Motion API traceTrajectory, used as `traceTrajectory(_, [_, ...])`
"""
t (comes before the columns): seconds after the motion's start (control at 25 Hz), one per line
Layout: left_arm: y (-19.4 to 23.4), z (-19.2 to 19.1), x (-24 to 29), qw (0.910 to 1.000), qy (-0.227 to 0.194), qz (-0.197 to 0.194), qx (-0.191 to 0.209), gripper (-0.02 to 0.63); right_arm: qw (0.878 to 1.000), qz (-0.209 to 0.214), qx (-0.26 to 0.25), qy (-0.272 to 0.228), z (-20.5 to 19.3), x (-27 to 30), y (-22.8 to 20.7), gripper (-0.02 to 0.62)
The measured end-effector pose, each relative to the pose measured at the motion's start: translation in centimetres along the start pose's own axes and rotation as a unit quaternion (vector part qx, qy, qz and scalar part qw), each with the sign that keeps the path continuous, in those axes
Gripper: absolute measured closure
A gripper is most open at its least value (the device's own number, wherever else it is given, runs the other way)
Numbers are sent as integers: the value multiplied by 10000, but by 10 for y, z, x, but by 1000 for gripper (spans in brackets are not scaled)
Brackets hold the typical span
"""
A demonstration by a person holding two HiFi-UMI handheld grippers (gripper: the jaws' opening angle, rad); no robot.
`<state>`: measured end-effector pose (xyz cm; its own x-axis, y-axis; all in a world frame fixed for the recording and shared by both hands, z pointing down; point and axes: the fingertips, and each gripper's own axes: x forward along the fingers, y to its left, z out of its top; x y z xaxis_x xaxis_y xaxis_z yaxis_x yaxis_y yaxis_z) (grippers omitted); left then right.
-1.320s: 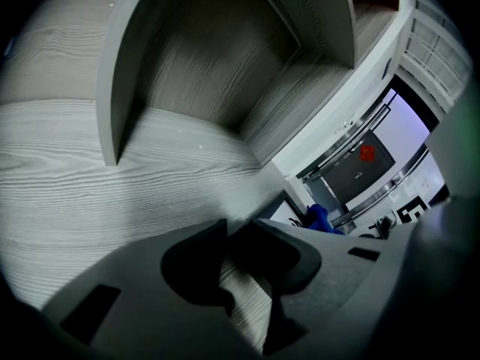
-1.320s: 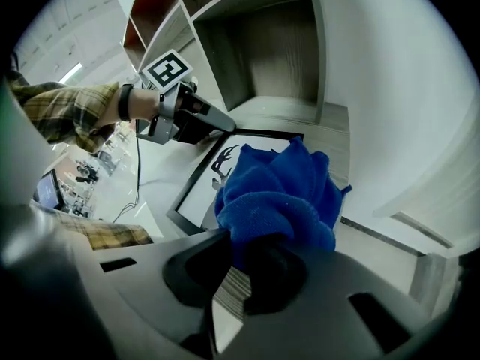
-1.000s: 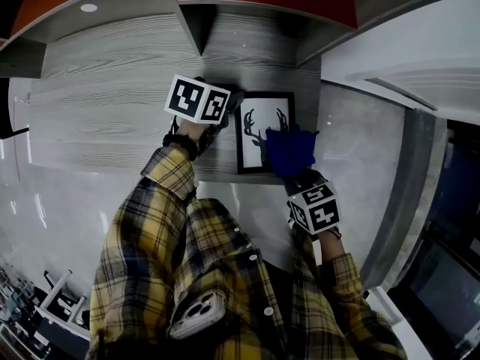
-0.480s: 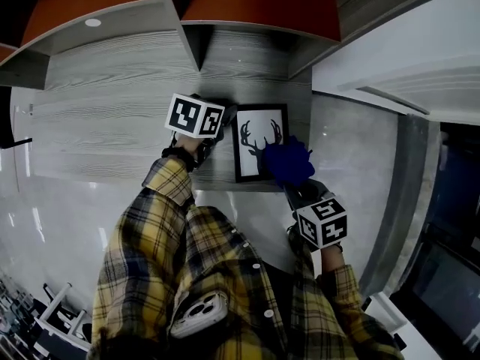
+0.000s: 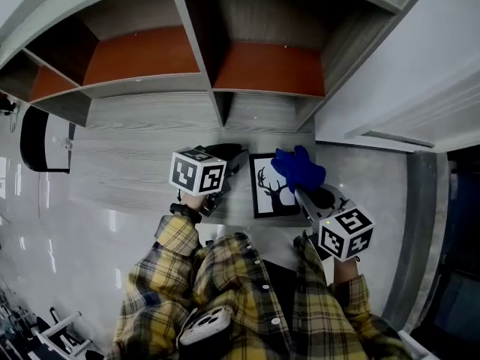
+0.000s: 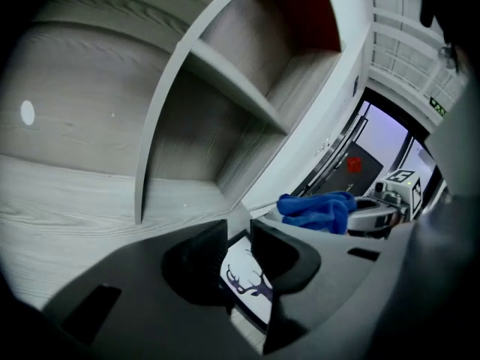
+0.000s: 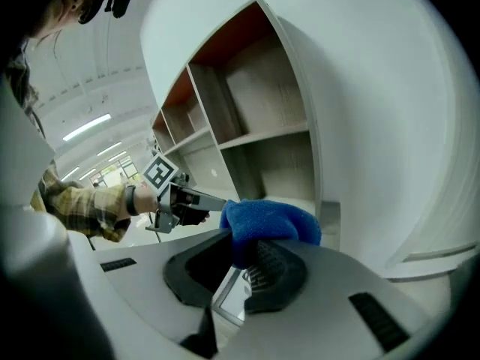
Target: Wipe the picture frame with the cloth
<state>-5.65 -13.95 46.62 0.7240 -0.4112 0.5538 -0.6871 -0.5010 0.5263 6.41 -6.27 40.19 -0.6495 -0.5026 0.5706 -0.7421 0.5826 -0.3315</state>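
Blue cloth (image 7: 266,220) fills my right gripper (image 7: 244,250); its jaws are clamped on a fold, and the rest bunches up over their tips. In the left gripper view, my left gripper (image 6: 238,235) has its jaws drawn in close on the left edge of the picture frame (image 6: 247,276), with the black border running up into the narrow gap between them.

From the head view, the frame (image 5: 271,197) holds a white print of a deer's head with antlers. It shows against the grey wood-grain counter (image 5: 135,163), close to its near edge. The cloth (image 5: 298,167) covers the frame's far right corner, though I can't tell whether it is pressing down.

Behind the counter stand open shelves (image 5: 262,66) with orange-red panels. Yellow plaid sleeves (image 5: 180,238) lead to both grippers.
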Motion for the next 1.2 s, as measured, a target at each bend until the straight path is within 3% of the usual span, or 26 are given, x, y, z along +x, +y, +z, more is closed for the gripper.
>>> traceTrajectory(0.32, [-79,51,-66,9924,-962,-595,492,565,9933,476,-421,-963,84,-19,32,551])
traceTrajectory(0.56, [-126,75,-97,9762,-1640,-1408,162,600,9851,681,-694,-1421,118,-37,53,551])
traceTrajectory(0.92, [-137,82,-104,9762,-1551,-1328,737,600,9801,795,-759,-1651,128,-44,63,551])
traceTrajectory(1.2, [-136,80,-102,9763,-1562,-1326,699,600,9804,772,-785,-1632,124,-42,64,551])
